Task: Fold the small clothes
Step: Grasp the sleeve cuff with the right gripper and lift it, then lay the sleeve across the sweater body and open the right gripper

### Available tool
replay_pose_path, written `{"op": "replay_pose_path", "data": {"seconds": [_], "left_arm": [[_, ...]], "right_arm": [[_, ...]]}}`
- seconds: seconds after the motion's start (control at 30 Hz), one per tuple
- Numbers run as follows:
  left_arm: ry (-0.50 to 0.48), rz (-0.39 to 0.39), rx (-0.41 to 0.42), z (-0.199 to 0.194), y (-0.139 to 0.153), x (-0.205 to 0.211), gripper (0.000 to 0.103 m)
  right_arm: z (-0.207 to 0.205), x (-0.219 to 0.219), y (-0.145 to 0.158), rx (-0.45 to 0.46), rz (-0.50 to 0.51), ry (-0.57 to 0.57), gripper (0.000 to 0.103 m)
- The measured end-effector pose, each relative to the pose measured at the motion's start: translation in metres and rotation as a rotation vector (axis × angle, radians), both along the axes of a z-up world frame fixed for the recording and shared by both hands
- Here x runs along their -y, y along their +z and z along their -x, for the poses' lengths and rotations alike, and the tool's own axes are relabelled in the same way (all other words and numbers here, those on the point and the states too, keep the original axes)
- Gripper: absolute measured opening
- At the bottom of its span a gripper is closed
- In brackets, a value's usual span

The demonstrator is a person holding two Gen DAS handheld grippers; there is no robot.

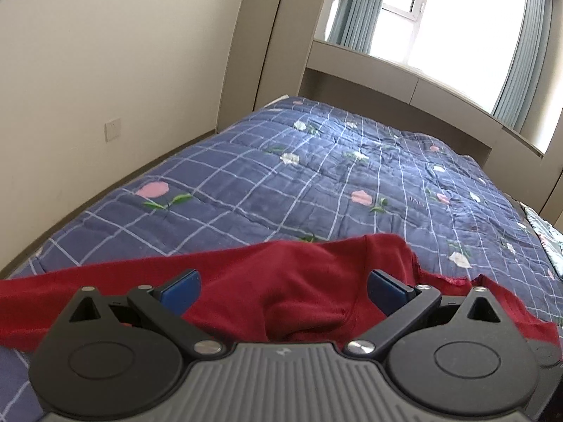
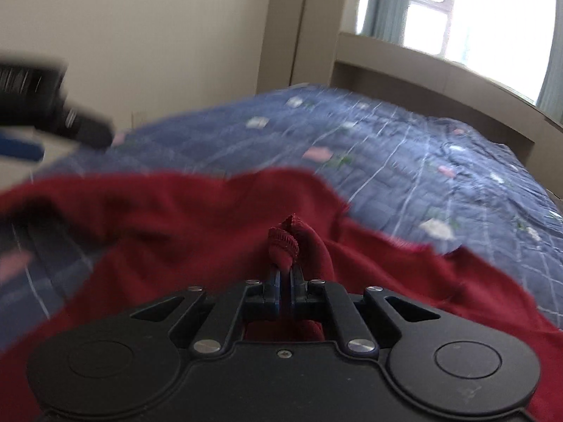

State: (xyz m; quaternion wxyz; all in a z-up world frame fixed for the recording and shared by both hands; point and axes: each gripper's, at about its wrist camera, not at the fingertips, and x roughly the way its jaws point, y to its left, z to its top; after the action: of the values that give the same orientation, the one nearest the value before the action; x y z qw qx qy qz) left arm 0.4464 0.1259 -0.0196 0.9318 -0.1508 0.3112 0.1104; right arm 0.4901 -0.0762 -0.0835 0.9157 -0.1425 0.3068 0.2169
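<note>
A dark red garment [image 1: 288,281] lies rumpled across the near part of a bed. My left gripper [image 1: 283,286] stands open just above it, its blue pads wide apart with red cloth bunched between and below them, not pinched. In the right wrist view the same red garment [image 2: 169,218] spreads across the lower frame. My right gripper [image 2: 285,267] is shut on a bunched, ribbed edge of it that sticks up past the fingertips. The left gripper [image 2: 52,116] shows blurred at the far left of that view.
The bed carries a blue checked quilt [image 1: 316,176] with flower prints. A cream wall with a switch plate [image 1: 112,129] runs along the left. A beige headboard shelf [image 1: 404,81] and a bright window with grey-blue curtains [image 1: 440,10] stand at the far end.
</note>
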Motion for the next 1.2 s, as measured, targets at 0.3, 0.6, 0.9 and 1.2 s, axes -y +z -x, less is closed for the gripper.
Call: {"op": "replay_pose_path", "data": {"seconds": [0.3, 0.6, 0.9, 1.2], "left_arm": [[-0.072, 0.021, 0.013, -0.020, -0.017, 0.021, 0.103], [-0.251, -0.050, 0.003, -0.040, -0.050, 0.083, 0.103], [-0.225, -0.235, -0.065, -0.057, -0.078, 0.130, 0.103], [-0.060, -0.301, -0.087, -0.044, -0.078, 0.110, 0.102]], "right_arm": [[0.021, 0.005, -0.009, 0.001, -0.020, 0.081, 0.060], [0.078, 0.118, 0.016, 0.121, 0.065, -0.084, 0.098], [0.108, 0.212, -0.003, 0.140, 0.222, -0.419, 0.100], [0.106, 0.214, -0.014, 0.158, 0.188, -0.450, 0.102]]}}
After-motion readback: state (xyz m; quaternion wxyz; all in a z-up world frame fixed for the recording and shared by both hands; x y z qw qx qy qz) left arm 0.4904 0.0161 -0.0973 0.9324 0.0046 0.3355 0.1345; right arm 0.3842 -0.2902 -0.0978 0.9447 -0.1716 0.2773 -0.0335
